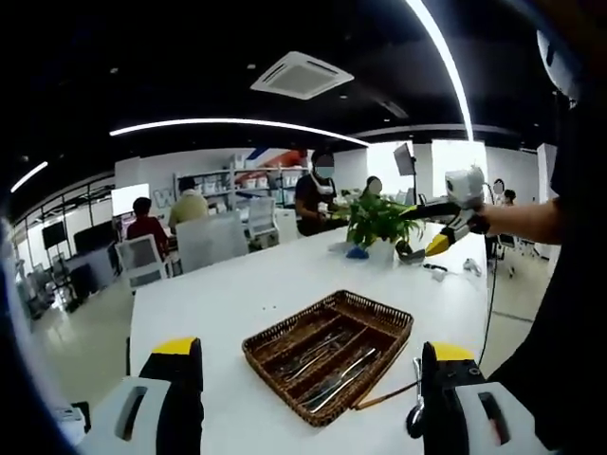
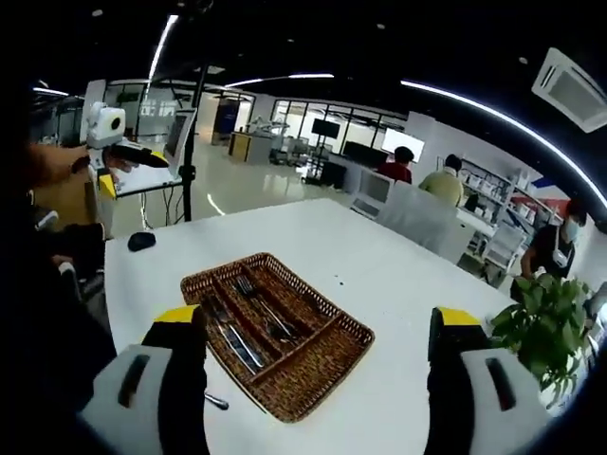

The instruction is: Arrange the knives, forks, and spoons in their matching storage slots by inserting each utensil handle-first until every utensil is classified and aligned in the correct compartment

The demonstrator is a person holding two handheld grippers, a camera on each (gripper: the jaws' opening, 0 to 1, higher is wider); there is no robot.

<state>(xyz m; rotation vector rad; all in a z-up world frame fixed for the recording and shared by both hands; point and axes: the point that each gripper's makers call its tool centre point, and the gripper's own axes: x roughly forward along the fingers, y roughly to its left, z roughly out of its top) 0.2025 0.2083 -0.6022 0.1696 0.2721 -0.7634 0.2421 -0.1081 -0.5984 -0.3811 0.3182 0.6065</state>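
Observation:
A brown wicker cutlery tray [image 1: 379,305] with long compartments lies on the white table [image 1: 228,294]. Several metal utensils [image 1: 327,358] lie inside it. My left gripper [image 1: 311,349] is open above the table's near edge, its jaws wide apart on either side of the tray and holding nothing. One loose metal utensil [image 1: 415,403] lies on the table beside the tray. In the right gripper view the same tray [image 2: 318,379] holds forks [image 2: 258,301] and knives [image 2: 233,343]. My right gripper [image 2: 313,327] is open and empty above it. A hand holds each gripper in the air away from the tray.
A potted green plant [image 1: 377,223] [image 2: 545,324] stands on the table beyond the tray. A black mouse [image 2: 140,241] sits near one table corner. Small items [image 1: 438,268] lie near the plant. People sit on chairs [image 1: 140,258] at desks behind.

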